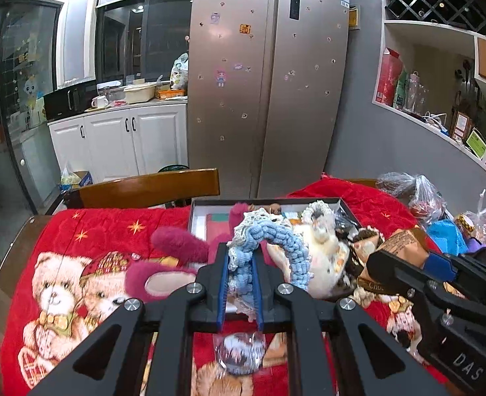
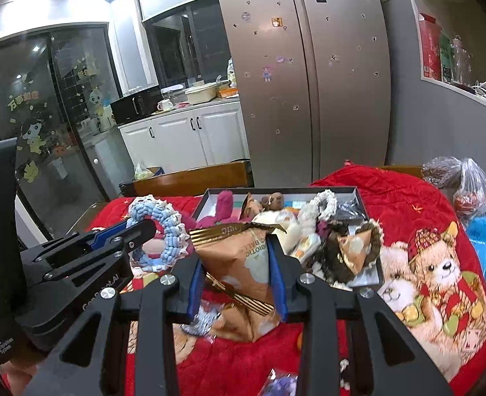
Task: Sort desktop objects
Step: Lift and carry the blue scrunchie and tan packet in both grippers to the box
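A table draped in a red blanket [image 1: 111,227] printed with teddy bears fills the foreground of a home kitchen. The left gripper [image 1: 241,274] is clenched on a blue and white crocheted scrunchie [image 1: 269,234], its blue-padded fingers [image 1: 223,283] pressed tight against the yarn, so the loop stands up above the blanket. From the other side the same scrunchie [image 2: 163,231] shows as a ring hanging off the tip of that left gripper [image 2: 144,227], raised clear of the cloth.

The right gripper [image 2: 239,274] grasps a tan snack packet [image 2: 243,260] with a gold crimped edge, the packet wedged upright between the two blue pads. In the left view this right gripper [image 1: 417,260] reaches in from the right edge with the packet [image 1: 404,241] at its tip.

Just behind both grippers sits a shallow dark-rimmed box [image 2: 355,191], crowded with soft things: a magenta plush toy [image 2: 223,204], a white scrunchie [image 2: 322,204], a small brown bear [image 2: 274,199]. More magenta plush [image 1: 177,244] lies on the blanket to the left of the box. Plastic bags [image 2: 470,181] sit at the far right of the table. A wooden chair back [image 1: 150,188] stands beyond the table, with a steel two-door fridge [image 1: 269,82] and white cabinets [image 1: 120,142] behind
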A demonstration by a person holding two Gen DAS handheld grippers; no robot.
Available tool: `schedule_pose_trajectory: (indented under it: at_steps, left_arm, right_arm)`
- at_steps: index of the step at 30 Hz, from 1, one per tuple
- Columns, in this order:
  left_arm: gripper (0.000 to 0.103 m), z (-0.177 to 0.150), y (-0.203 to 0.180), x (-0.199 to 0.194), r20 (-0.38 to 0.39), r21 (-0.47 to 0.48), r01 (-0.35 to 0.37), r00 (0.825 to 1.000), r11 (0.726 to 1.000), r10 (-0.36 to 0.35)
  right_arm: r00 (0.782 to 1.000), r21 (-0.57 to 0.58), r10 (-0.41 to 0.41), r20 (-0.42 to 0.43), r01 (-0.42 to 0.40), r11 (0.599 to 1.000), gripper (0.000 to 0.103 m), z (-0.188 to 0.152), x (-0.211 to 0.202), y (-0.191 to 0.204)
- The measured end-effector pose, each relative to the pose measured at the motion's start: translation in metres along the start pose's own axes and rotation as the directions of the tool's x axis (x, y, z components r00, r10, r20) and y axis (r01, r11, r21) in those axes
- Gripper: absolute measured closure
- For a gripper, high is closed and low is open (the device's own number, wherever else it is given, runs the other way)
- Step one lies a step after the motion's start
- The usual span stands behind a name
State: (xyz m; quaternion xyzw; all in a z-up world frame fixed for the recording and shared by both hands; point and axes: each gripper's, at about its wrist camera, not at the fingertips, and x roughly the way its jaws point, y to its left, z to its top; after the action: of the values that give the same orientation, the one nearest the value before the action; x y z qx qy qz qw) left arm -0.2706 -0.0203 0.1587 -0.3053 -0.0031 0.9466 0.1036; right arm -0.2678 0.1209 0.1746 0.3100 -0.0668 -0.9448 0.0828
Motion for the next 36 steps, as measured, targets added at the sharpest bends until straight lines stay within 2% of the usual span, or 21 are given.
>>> schedule_pose_trajectory:
  at_steps: [6,14,23,26,28,33,36]
  left_arm:
    - [0.090,0.011,-0.003,0.032,-0.007,0.007,0.001,1.000,1.000,-0.001]
    - [0.090,0.027,-0.003,0.081,-0.017,-0.029,0.011,1.000,1.000,-0.012]
    - [0.090,0.065,-0.026,0.122,-0.005,-0.003,0.009,1.000,1.000,-0.009]
    - [0.090,0.063,-0.029,0.131,-0.006,0.000,0.015,1.000,1.000,-0.015]
    - [0.090,0.060,-0.033,0.143,-0.032,0.028,-0.005,0.999,1.000,0.006]
    - [0.090,0.051,-0.043,0.163,-0.023,0.119,-0.060,0.998,0.991,0.063]
    - [0.090,0.052,-0.041,0.169,-0.030,0.106,-0.058,0.998,0.993,0.062]
  right_arm:
    - [1.000,-0.009,-0.004,-0.007,0.004,1.000,0.068,0.011,0.026,-0.011]
    - [1.000,-0.001,-0.008,-0.006,0.008,1.000,0.068,0.034,0.067,-0.034]
    - [1.000,0.060,-0.027,-0.015,0.028,0.998,0.068,0.068,0.127,-0.070]
    - [0.999,0.074,-0.031,-0.028,0.033,0.997,0.068,0.074,0.145,-0.081]
    - [0.999,0.086,-0.026,-0.041,0.029,0.996,0.068,0.073,0.158,-0.089]
    - [0.995,0.093,-0.034,-0.095,0.042,0.995,0.068,0.072,0.190,-0.107]
    - [0.991,0.107,-0.033,-0.126,0.047,0.993,0.068,0.068,0.205,-0.117]
